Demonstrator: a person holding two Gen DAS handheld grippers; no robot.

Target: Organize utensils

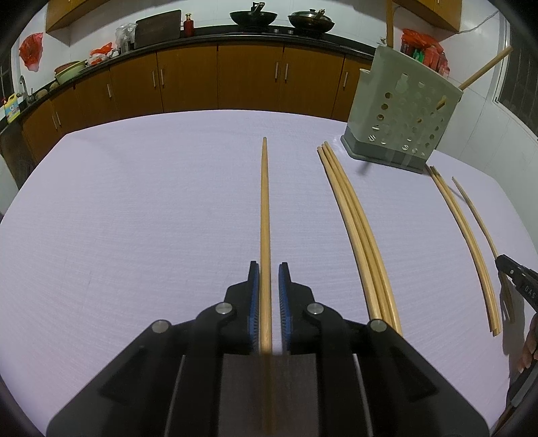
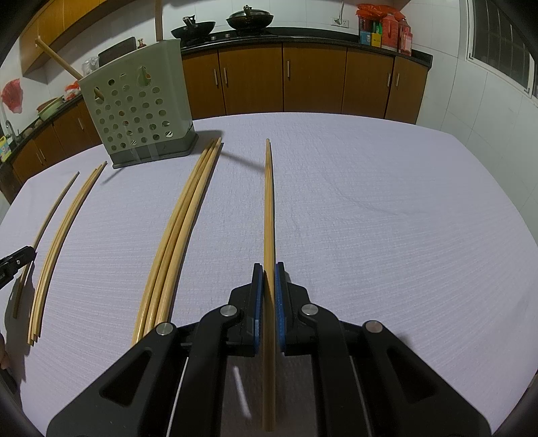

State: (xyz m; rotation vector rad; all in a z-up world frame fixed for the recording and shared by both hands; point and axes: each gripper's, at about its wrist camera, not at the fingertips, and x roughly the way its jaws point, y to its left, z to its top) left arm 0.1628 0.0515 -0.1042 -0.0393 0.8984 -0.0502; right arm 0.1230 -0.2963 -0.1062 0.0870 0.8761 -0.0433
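The left gripper (image 1: pixel 268 269) sits nearest the lens, its black arms ending in blue ribbed pads (image 1: pixel 254 295) with a single wooden chopstick (image 1: pixel 265 215) lying between them; a gap shows on each side of the stick, so the jaws stand narrowly parted, not pressing it. The stick's near end disappears under the gripper body.

The right gripper (image 2: pixel 268 270) has its blue pads (image 2: pixel 279 302) closed tight against a held chopstick (image 2: pixel 268 208), which may be two stacked; the edge-on view does not settle it. Its near end blurs out at the frame's bottom.

All places below are given from the utensil holder (image 2: pixel 141 111), a pale green plastic box with round perforations and a darker grey base, standing at the far side of the lavender, finely woven tablecloth (image 2: pixel 370 208). Nearer the camera than the holder, a bundle of three chopsticks (image 2: pixel 178 228) lies flat with tips just beside its base. To the holder's other side lies a thinner pair of chopsticks (image 2: pixel 57 245), and beyond it a lone chopstick (image 2: pixel 47 222), partly covered by the other gripper's tip. A wooden handle (image 2: pixel 57 60) pokes diagonally out of the holder's top, cut off by the wall. Behind the holder run brown cabinets (image 2: pixel 312 77), with two dark woks (image 2: pixel 250 18) on the counter.
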